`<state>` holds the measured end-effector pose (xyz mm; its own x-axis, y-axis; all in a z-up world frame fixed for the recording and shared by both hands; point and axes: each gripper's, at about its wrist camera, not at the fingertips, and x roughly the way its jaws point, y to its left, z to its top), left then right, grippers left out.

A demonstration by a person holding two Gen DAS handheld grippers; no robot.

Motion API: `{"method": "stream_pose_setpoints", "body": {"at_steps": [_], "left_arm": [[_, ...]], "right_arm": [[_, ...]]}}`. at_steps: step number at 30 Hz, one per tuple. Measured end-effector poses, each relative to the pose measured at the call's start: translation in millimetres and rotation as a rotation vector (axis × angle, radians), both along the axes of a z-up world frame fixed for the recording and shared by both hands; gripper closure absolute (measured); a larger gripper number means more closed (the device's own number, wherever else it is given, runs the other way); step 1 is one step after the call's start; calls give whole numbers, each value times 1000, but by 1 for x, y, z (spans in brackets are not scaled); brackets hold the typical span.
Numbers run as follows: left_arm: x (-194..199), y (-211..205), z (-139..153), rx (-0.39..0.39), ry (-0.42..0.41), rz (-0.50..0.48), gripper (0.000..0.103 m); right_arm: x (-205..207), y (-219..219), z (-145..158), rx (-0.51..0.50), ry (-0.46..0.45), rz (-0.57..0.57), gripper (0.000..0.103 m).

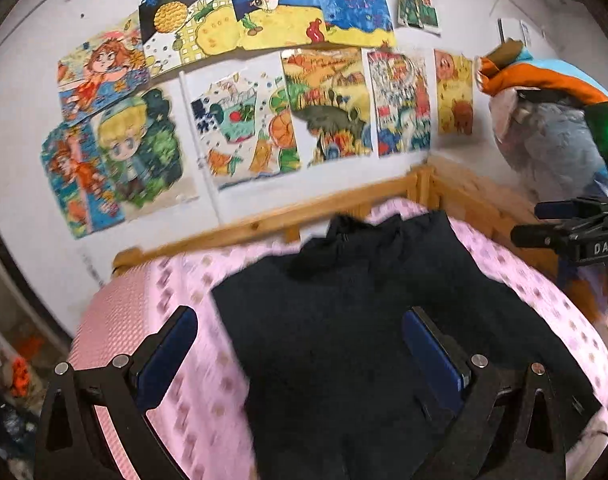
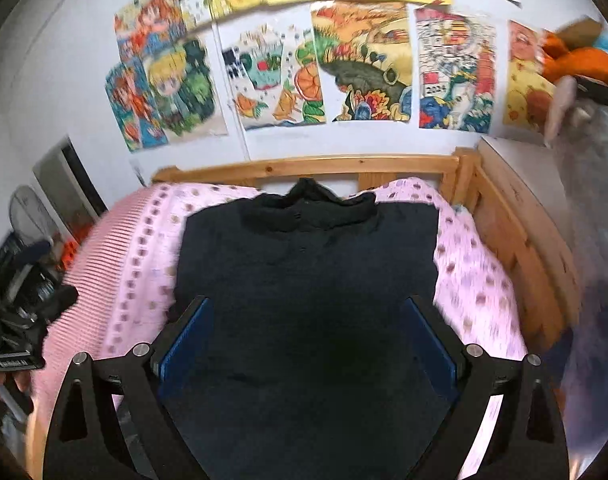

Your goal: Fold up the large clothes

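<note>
A dark navy garment [image 1: 343, 312] lies flat on the pink patterned bedspread [image 1: 176, 280], its collar toward the wooden headboard. In the left wrist view my left gripper [image 1: 300, 344] hovers above the garment's left edge, open, with nothing between its blue pads. The right gripper [image 1: 563, 232] shows at that view's right edge. In the right wrist view the garment [image 2: 307, 264] fills the middle of the bed. My right gripper [image 2: 307, 332] hangs over it, jaws wide open and holding nothing. The left gripper [image 2: 20, 320] is at the left border there.
A wooden bed frame [image 2: 304, 166] runs along the back and the right side [image 2: 515, 248]. Colourful drawings [image 1: 244, 128] cover the wall. Plush toys [image 1: 551, 120] are piled at the right. Clutter and a fan [image 2: 28, 216] stand on the floor to the left.
</note>
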<state>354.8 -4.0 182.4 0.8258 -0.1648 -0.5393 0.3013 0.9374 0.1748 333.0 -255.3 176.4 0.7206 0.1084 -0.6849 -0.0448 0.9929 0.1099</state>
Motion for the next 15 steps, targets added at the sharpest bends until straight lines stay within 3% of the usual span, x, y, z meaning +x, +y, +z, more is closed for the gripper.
{"method": "stream_pose_setpoints", "body": {"at_steps": [4,6,9,10,12,15], "left_arm": [[82,-7,-42,-98,13,-25,0],[120,-9,-65,-98,13,-31,0],[170,-22,-92,-28,-30,-26,9],[184,-25,-99,-29,-19,-26,10],[212,-33,-108,-48,27,-65,24],[233,-44,-112,-101,12,-158,26]], "right_arm": [[84,-7,-26,-124,-17,67,11],[132,-12,-43,-147,-23,102,11],[184,-9,-67,-192,-10,127,11],[209,-9,-82,-210,8,126,11],[238,-9,-100,-207,24,116,11],[268,-8,-115,-176,2,142,11]]}}
